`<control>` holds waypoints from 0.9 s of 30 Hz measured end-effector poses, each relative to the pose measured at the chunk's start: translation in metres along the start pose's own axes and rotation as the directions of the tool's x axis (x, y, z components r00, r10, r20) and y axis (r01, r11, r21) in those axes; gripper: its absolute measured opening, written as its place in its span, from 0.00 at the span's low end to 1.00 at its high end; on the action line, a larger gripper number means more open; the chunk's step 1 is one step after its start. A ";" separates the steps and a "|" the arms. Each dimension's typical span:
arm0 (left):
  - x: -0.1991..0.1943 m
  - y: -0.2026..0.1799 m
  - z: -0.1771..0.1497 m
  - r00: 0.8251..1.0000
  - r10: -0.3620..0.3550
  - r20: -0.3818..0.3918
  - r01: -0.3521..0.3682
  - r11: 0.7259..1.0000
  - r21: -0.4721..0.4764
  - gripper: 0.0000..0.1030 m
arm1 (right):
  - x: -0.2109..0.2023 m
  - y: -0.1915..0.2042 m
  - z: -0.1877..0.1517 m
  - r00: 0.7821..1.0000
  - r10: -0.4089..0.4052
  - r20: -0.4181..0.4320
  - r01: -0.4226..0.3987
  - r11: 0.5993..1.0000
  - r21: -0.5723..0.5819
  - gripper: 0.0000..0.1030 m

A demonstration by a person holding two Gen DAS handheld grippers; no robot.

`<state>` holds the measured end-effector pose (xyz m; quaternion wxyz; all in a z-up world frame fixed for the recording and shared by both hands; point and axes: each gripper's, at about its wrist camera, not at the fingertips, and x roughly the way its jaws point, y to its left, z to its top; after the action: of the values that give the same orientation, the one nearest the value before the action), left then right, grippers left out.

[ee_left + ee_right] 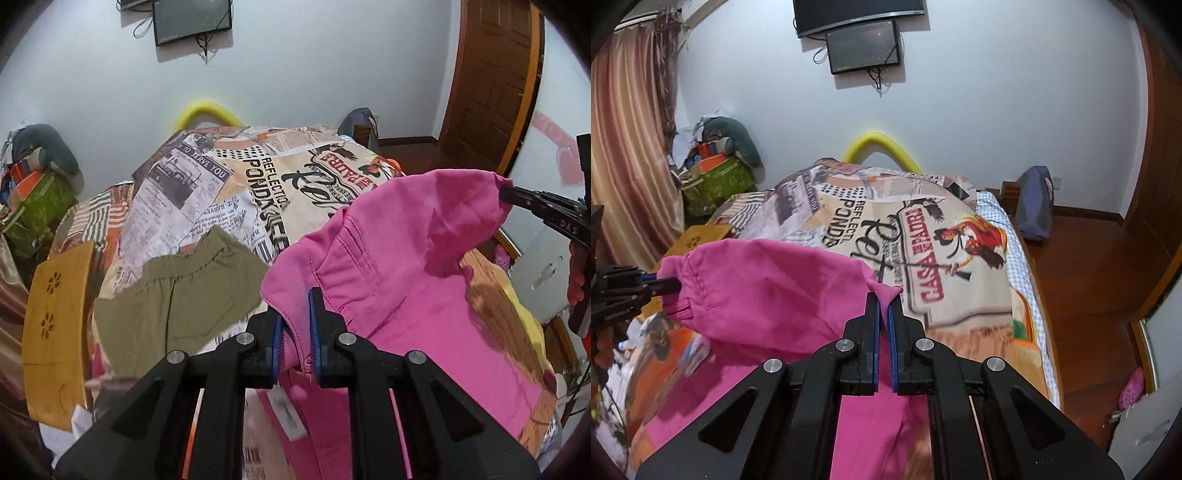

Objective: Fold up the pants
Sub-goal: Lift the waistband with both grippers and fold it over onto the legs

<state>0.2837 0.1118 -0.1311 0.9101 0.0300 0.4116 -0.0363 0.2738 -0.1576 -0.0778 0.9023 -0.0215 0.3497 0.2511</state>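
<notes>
Pink pants [399,266] hang stretched above the bed, held by the waistband at both ends. My left gripper [297,295] is shut on one corner of the waistband; a white label dangles below it. My right gripper [885,295] is shut on the other corner of the pink pants [768,295]. Each gripper shows in the other's view: the right gripper [504,194] at the right edge, the left gripper [677,284] at the left edge. The legs drop toward the bed and are partly hidden behind my grippers.
An olive-green pair of shorts [177,295] lies on the newspaper-print bedspread [923,240]. A wooden board [55,332] stands at the bed's left. Cluttered bags [716,173] sit by the curtain, a wooden door [491,81] and floor at the right, screens [864,44] on the wall.
</notes>
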 end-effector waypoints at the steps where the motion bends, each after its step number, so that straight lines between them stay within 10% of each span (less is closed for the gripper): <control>1: -0.003 -0.001 -0.004 1.000 0.002 0.002 -0.002 1.000 0.001 0.12 | -0.005 0.002 -0.006 1.000 0.002 -0.002 -0.002 1.000 0.000 0.03; 27: -0.066 -0.043 -0.180 0.994 0.019 -0.103 -0.018 1.000 0.014 0.22 | -0.059 0.025 -0.173 0.966 -0.029 -0.256 0.023 0.999 -0.028 0.11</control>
<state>0.1020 0.0873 -0.2015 0.8877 0.0415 0.4576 -0.0288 0.1176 -0.1991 -0.1669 0.8525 -0.0695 0.4598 0.2387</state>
